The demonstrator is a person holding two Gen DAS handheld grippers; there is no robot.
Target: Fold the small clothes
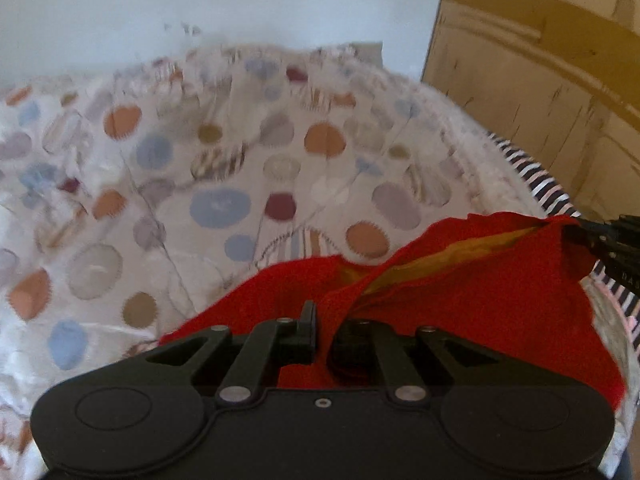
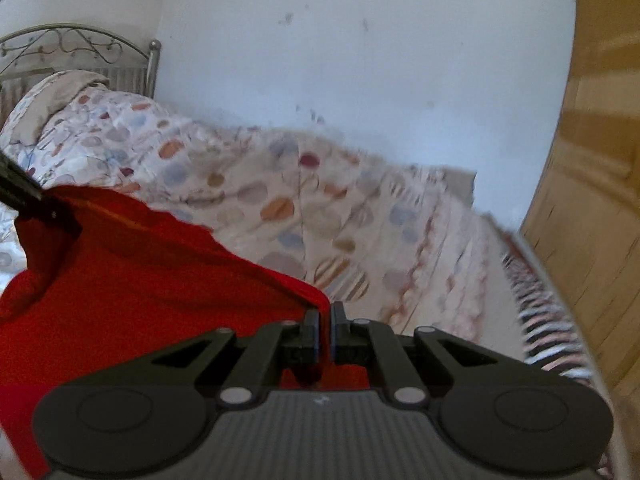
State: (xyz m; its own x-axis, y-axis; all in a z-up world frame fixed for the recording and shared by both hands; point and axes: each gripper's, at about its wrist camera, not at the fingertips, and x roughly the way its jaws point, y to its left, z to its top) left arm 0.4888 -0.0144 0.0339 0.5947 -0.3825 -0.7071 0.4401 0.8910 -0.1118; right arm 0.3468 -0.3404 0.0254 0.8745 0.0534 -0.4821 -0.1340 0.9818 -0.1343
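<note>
Two claws clamp one red garment (image 1: 460,292): left claw (image 1: 324,320), right claw (image 2: 325,312). Soft, light, droopy; grip top corners, right at three o'clock, over bed (image 1: 200,160).

Both fisheye views are evenly and softly lit, bright enough that colours read clearly, with no hard shadows and no single light source in sight. The white wall (image 2: 400,80) looks slightly bluish and washed out, without glare. Motion blur smears the spotted bedcover (image 1: 240,168): its dots and stitching lose their edges, most of all along the far side and towards the striped fringe (image 2: 536,320). The black gripper bodies at the bottom of each frame stay sharp. The red garment (image 2: 140,280) is so saturated that its folds barely show. Straight lines bow strongly near the borders, as on the wooden panelling (image 1: 540,80), and dark vignetting cuts the corners.
</note>
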